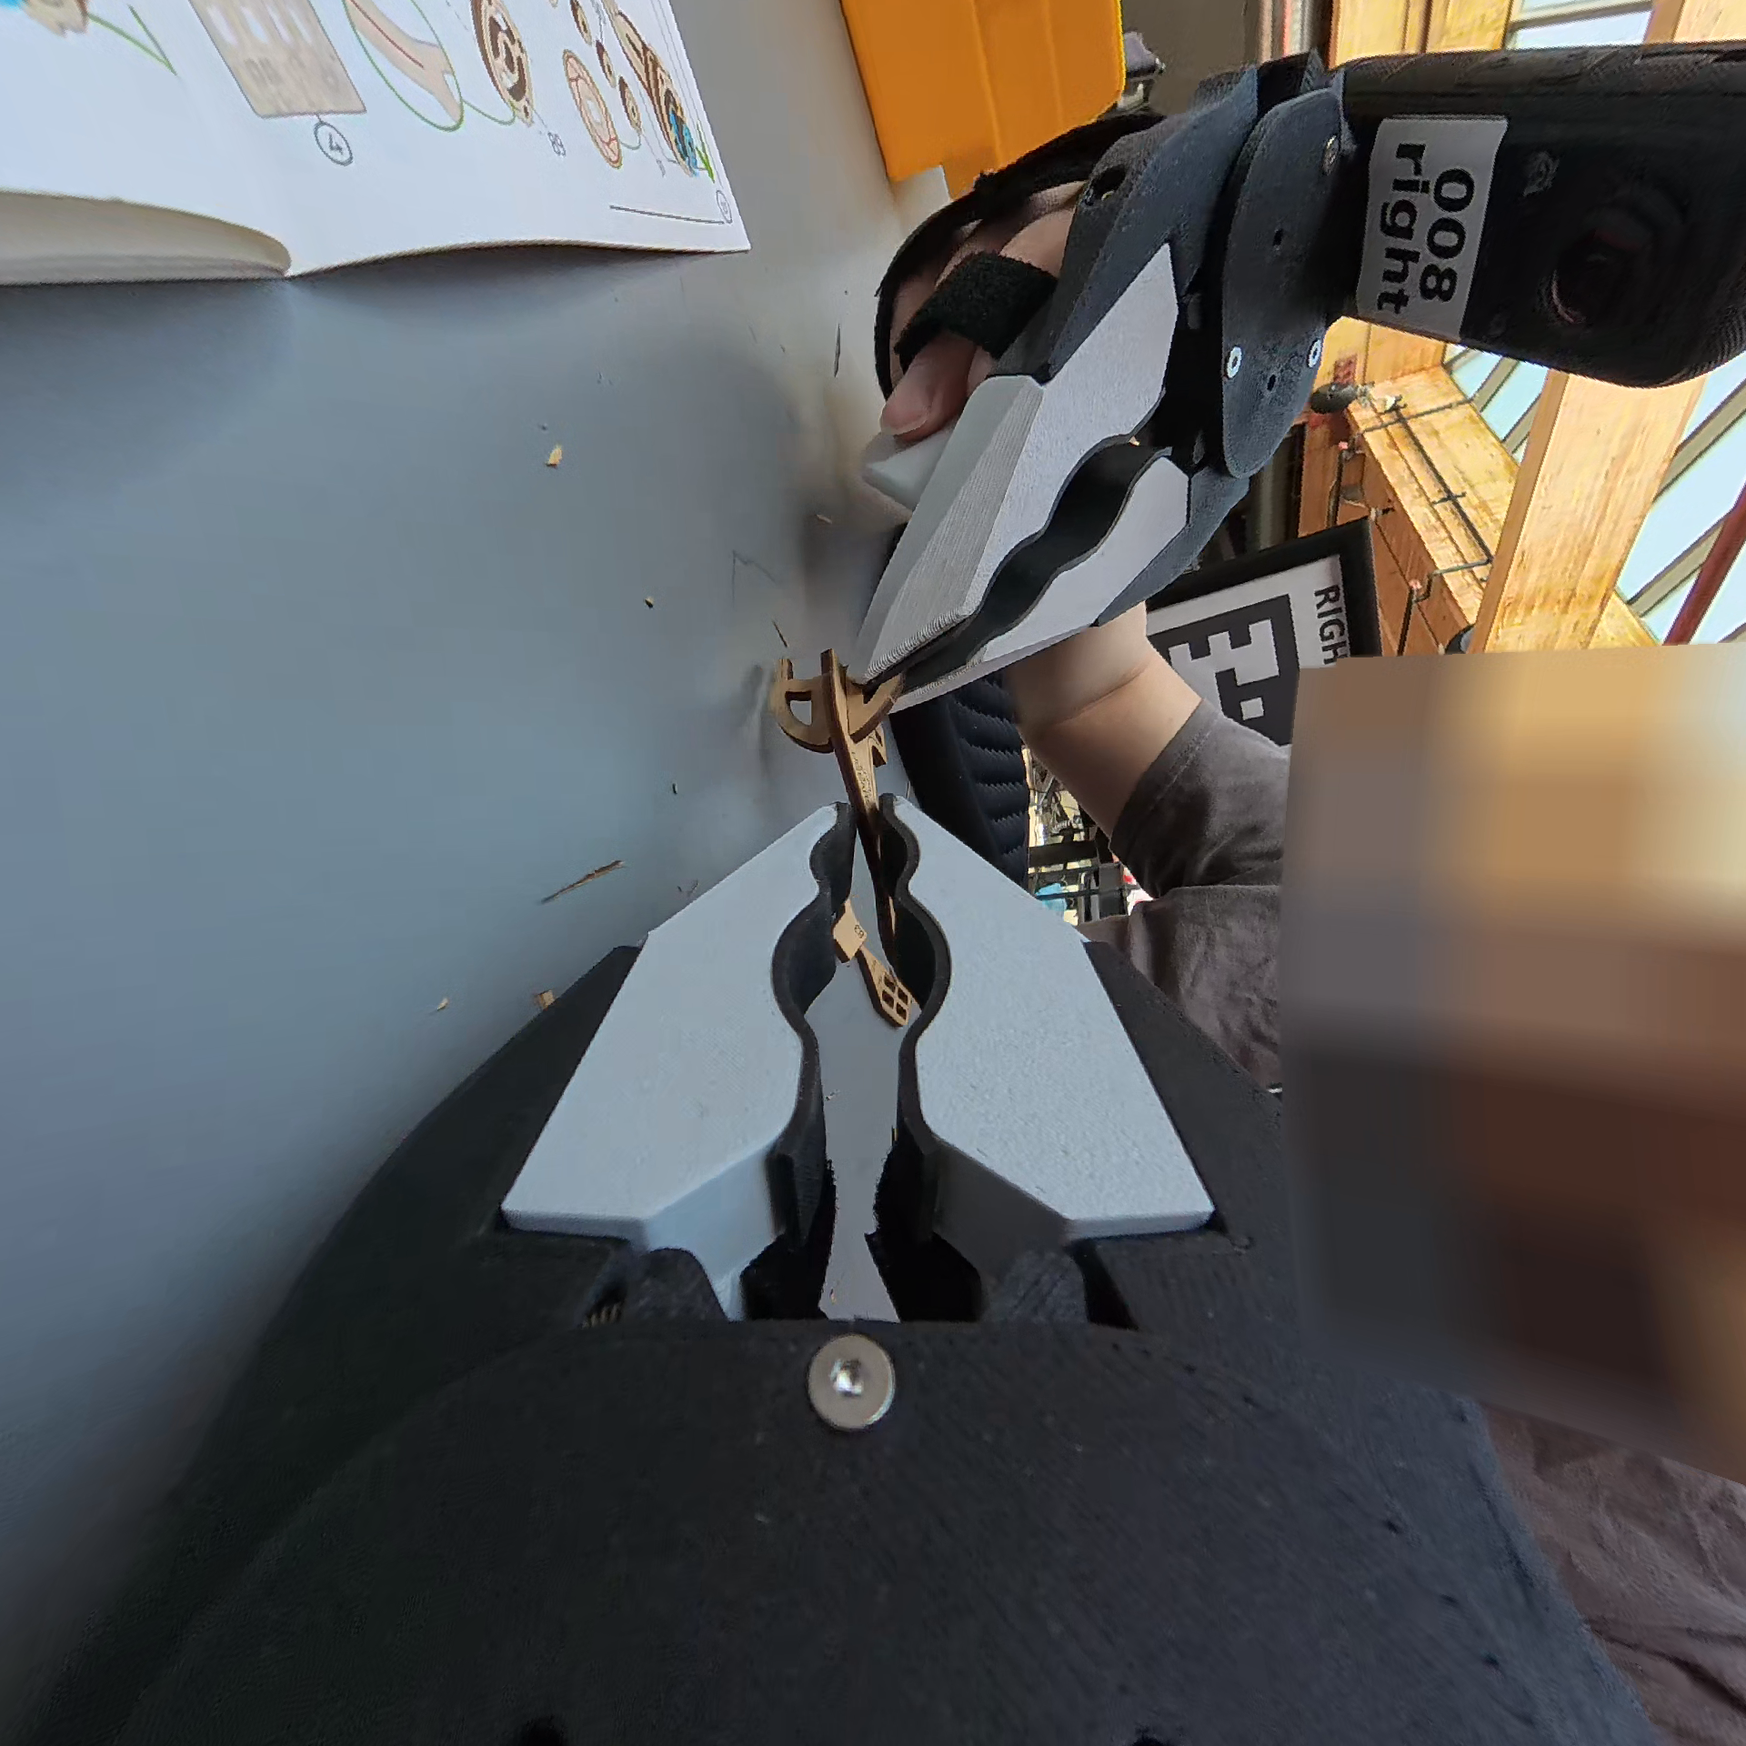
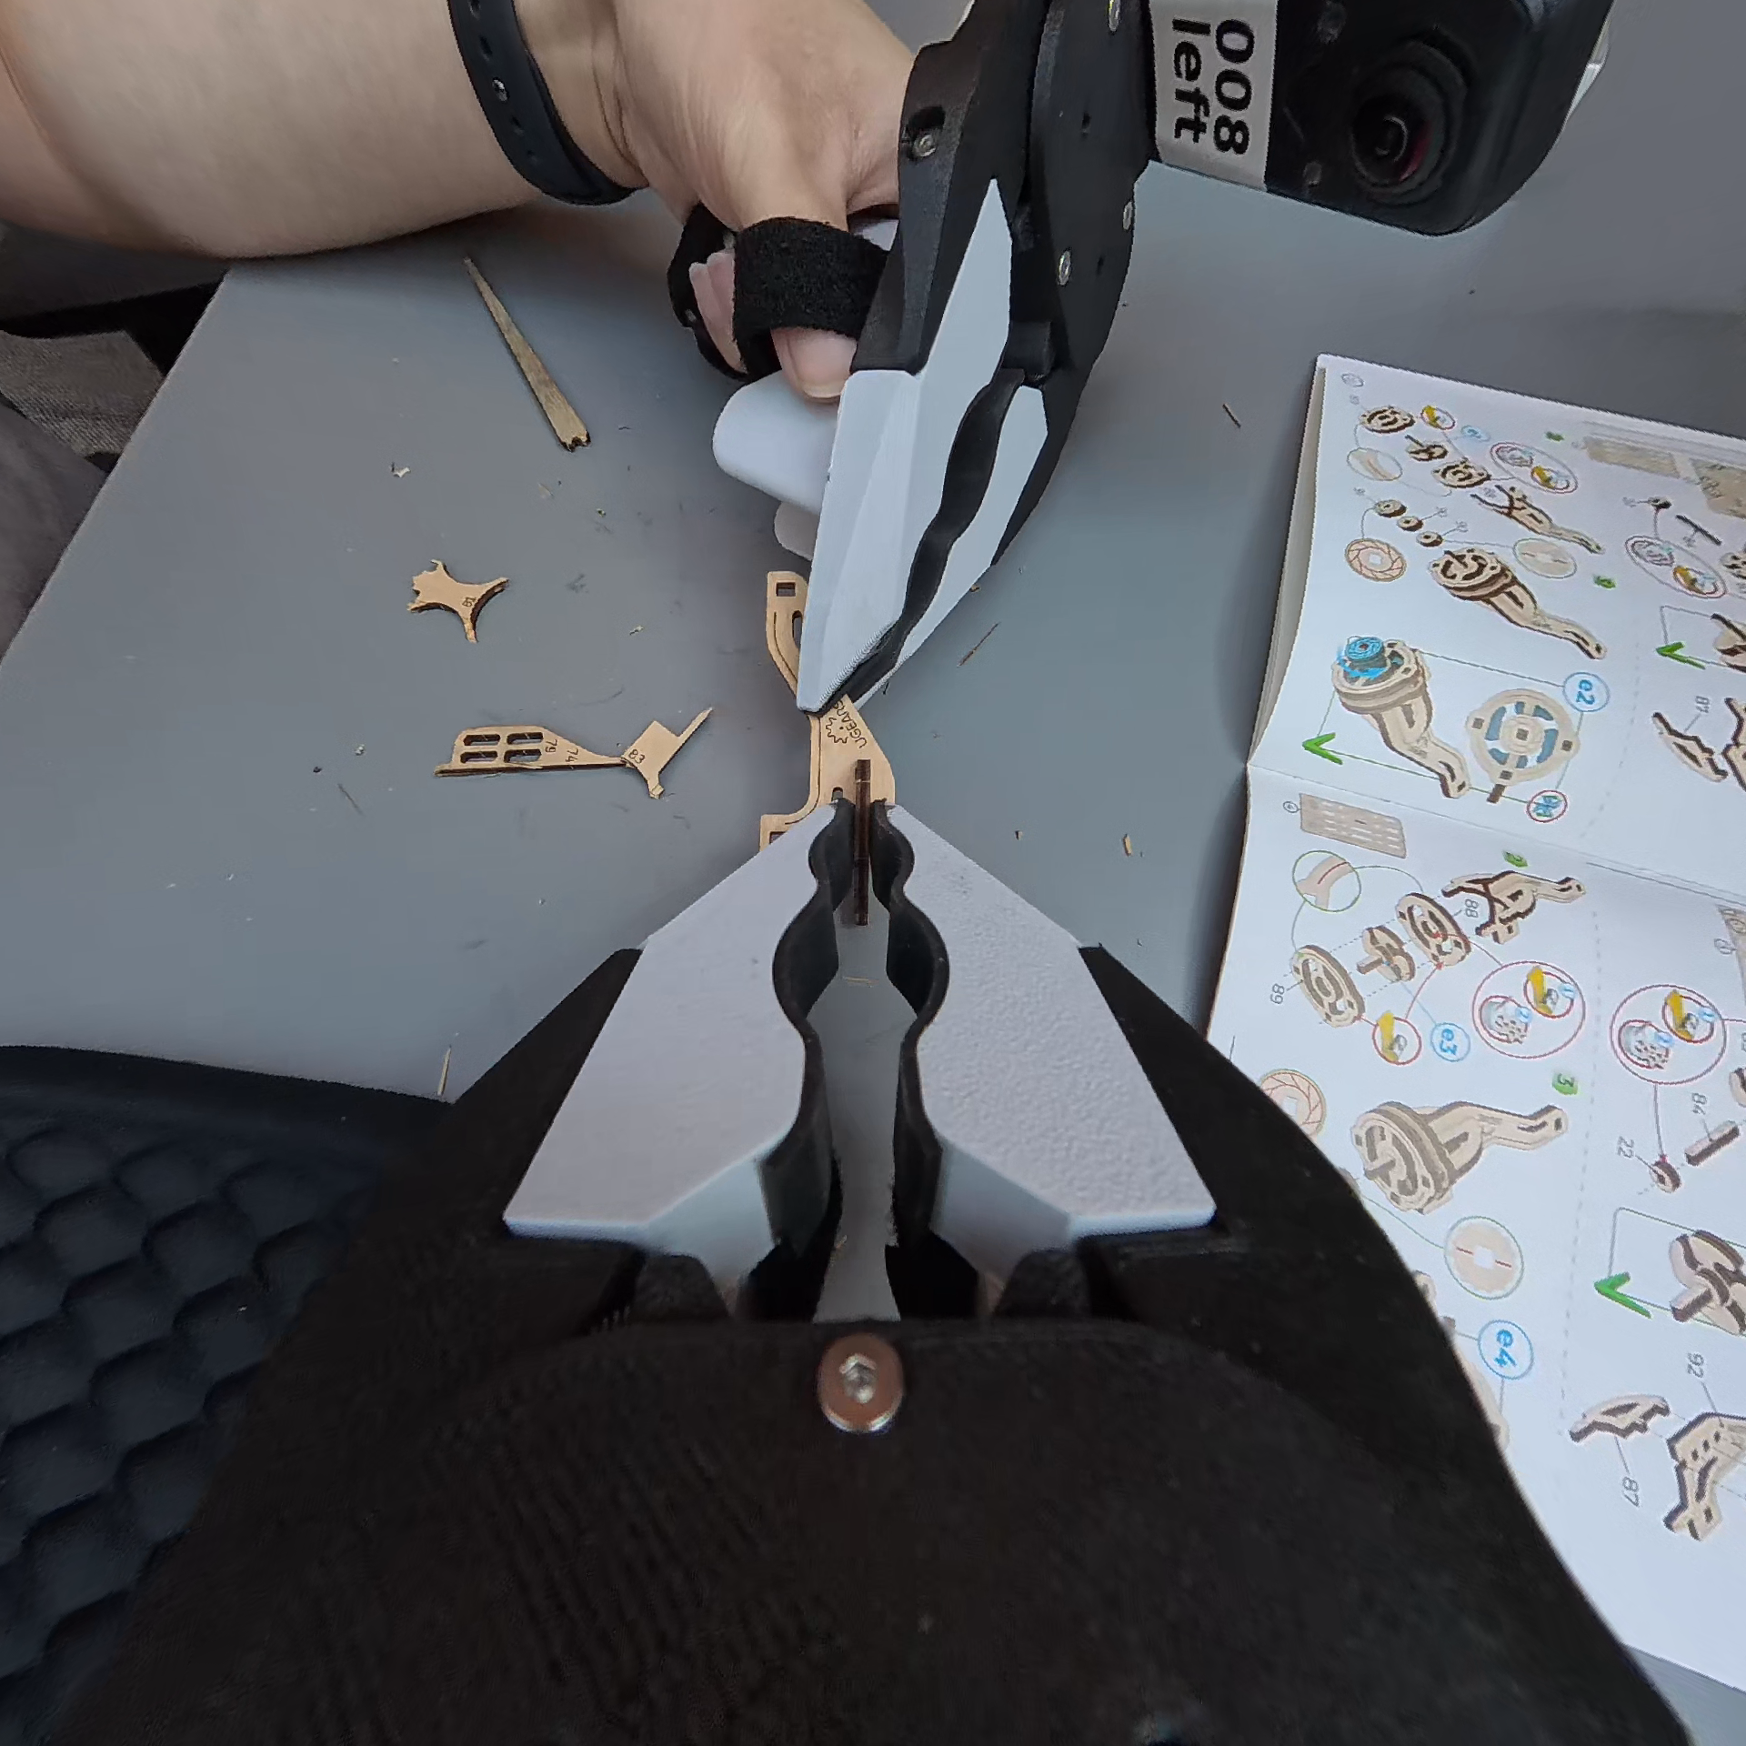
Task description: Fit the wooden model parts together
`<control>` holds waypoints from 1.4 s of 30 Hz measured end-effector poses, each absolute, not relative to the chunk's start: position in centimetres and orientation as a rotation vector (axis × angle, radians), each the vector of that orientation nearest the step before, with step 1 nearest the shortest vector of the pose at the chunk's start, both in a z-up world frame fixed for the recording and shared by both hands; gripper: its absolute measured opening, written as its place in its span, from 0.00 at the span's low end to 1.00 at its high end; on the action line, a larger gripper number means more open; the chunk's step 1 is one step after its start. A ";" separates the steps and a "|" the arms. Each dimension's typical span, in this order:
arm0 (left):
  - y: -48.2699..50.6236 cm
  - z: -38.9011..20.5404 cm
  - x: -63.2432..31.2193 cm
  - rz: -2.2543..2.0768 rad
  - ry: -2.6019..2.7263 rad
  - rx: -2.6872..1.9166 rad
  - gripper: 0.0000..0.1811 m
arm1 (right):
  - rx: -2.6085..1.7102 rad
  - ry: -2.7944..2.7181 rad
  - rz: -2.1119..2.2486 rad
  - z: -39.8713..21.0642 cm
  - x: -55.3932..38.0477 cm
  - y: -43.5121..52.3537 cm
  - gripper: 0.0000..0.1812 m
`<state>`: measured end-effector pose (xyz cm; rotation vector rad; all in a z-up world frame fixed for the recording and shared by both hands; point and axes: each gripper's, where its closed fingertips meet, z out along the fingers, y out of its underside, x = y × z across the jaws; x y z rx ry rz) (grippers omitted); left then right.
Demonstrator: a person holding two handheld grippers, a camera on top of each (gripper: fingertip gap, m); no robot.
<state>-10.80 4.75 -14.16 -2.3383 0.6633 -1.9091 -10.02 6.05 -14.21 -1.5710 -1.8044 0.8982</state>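
A flat wooden part [image 2: 844,761] with an engraved mark is held above the grey table [image 2: 283,850]. The left gripper [image 2: 836,701] is shut on its far end. In the left wrist view the part [image 1: 855,761] shows edge-on, rising from the left gripper [image 1: 862,814]. A small curved wooden piece [image 1: 801,704] crosses the part's other end at a right angle. The right gripper [image 1: 874,676] is shut on this piece. In the right wrist view the piece [image 2: 861,855] shows edge-on between the right gripper's [image 2: 858,817] tips, standing in the flat part.
Loose wooden offcuts [image 2: 458,600] [image 2: 529,751] and a thin stick [image 2: 529,359] lie on the table to the left. An open instruction booklet [image 2: 1512,850] lies at the right and also shows in the left wrist view [image 1: 378,142]. A yellow object [image 1: 983,76] sits beyond. About 30 cm separates my right fingertips from the yellow object [image 1: 983,76].
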 end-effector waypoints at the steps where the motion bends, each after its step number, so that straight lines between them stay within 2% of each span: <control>1: 4.7 -14.0 -10.7 -1.929 0.652 -2.328 0.01 | -1.563 -1.807 0.889 -13.9 -10.0 6.1 0.01; 15: 4.8 -14.0 -10.8 -1.951 0.628 -2.332 0.00 | -1.540 -1.849 0.791 -13.7 -10.2 6.2 0.01; 20: 4.8 -14.5 -10.7 -1.917 0.648 -2.353 0.00 | -1.520 -1.852 0.830 -14.1 -10.8 5.8 0.04; 30: 4.7 -14.3 -10.6 -1.929 0.660 -2.340 0.01 | -1.531 -1.899 0.744 -14.4 -10.6 6.1 0.01; 34: 5.1 -13.6 -11.0 -1.884 0.674 -2.307 0.08 | -1.593 -1.926 0.708 -14.3 -10.5 6.4 0.01; 38: 6.2 -11.9 -12.1 -1.894 0.596 -2.240 0.09 | -1.849 -1.826 0.880 -13.7 -10.5 6.8 0.00; 42: 8.4 -8.4 -14.5 -1.813 0.565 -1.993 0.05 | -2.037 -1.461 1.452 -10.6 -10.7 7.4 0.01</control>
